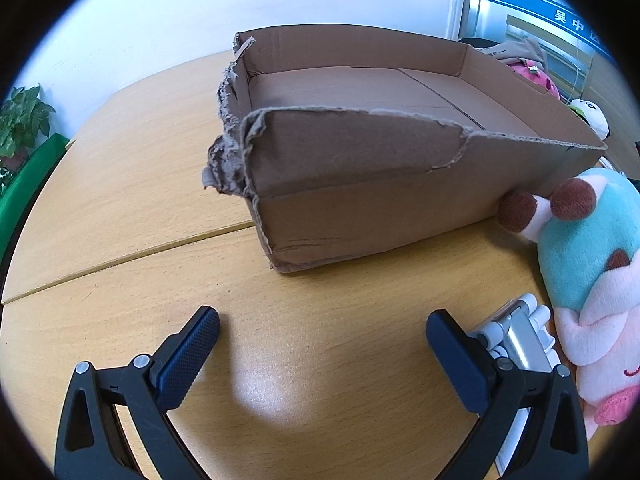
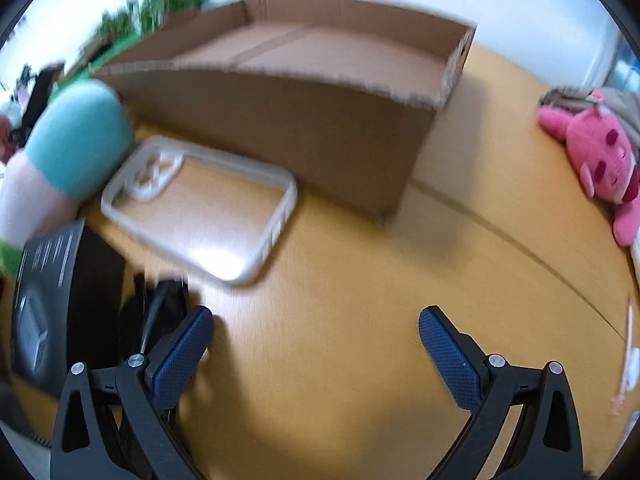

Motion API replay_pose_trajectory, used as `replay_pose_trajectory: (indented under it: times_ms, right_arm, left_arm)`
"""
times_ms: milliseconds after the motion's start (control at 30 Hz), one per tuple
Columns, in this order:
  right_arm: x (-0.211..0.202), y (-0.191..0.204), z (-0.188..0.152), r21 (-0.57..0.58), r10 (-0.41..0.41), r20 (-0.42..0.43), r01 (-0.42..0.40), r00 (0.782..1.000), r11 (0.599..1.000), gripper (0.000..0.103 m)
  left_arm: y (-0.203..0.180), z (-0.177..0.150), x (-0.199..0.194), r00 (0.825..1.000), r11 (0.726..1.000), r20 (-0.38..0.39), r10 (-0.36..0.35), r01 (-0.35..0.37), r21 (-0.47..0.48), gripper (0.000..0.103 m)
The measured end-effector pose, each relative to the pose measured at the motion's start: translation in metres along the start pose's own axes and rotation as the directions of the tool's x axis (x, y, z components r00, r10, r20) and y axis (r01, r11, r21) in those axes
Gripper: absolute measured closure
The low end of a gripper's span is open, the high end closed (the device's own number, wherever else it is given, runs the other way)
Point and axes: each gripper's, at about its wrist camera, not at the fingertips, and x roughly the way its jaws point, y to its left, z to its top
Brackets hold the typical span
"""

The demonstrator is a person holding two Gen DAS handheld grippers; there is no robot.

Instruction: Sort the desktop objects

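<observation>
A torn, empty cardboard box (image 1: pixel 360 200) stands on the wooden table; it also shows in the right wrist view (image 2: pixel 280 120). My left gripper (image 1: pixel 322 334) is open and empty above the table in front of the box. A teal and pink plush toy (image 1: pixel 592 264) lies to its right, with a silver and white folding stand (image 1: pixel 520 332) just behind my right finger. My right gripper (image 2: pixel 316 330) is open and empty. A clear phone case (image 2: pixel 200 200) lies ahead of it on the left, beside the teal plush (image 2: pixel 76 136). The right view is blurred.
A black box (image 2: pixel 60 300) and a black cable bundle (image 2: pixel 156 312) lie at the left of the right wrist view. A pink plush (image 2: pixel 600 160) lies at the right table edge. Green plants (image 1: pixel 20 128) stand beyond the far left edge.
</observation>
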Motion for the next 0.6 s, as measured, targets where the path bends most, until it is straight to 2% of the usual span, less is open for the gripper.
replay_pose_trajectory:
  times_ms: [100,167,267,400,467,600]
  right_arm:
    - [-0.006,-0.007,-0.006,0.059,0.032,-0.158,-0.023,0.987,0.998,0.000]
    - [-0.022,-0.012,-0.007,0.123,0.058,-0.174,-0.037,0.983,0.992,0.001]
    - [-0.078,-0.012,0.003,0.198,-0.004,-0.033,0.011,0.999,0.980,0.001]
    - [-0.145,0.014,0.028,0.236,-0.061,0.121,0.031,0.991,0.971,0.000]
    - [-0.166,0.037,0.043,0.208,-0.056,0.162,0.022,0.985,0.978,0.000]
    - [-0.193,0.087,0.079,0.054,0.009,0.205,-0.020,0.979,0.998,0.000]
  left_arm:
    - [0.000,0.000,-0.001,1.000,1.000,0.000,0.000,0.000,0.000,0.000]
    - [0.000,0.000,-0.001,1.000,1.000,0.000,0.001,-0.001,0.000,0.000]
    - [0.000,0.000,-0.001,1.000,1.000,-0.001,0.001,-0.001,-0.001,0.000]
    - [0.001,-0.001,-0.001,1.000,1.000,-0.001,0.002,-0.002,-0.001,0.000]
    - [0.001,0.000,-0.001,1.000,1.000,-0.001,0.002,-0.002,-0.001,0.000]
    - [0.001,0.001,-0.003,0.999,1.000,-0.035,0.002,-0.002,-0.005,0.001]
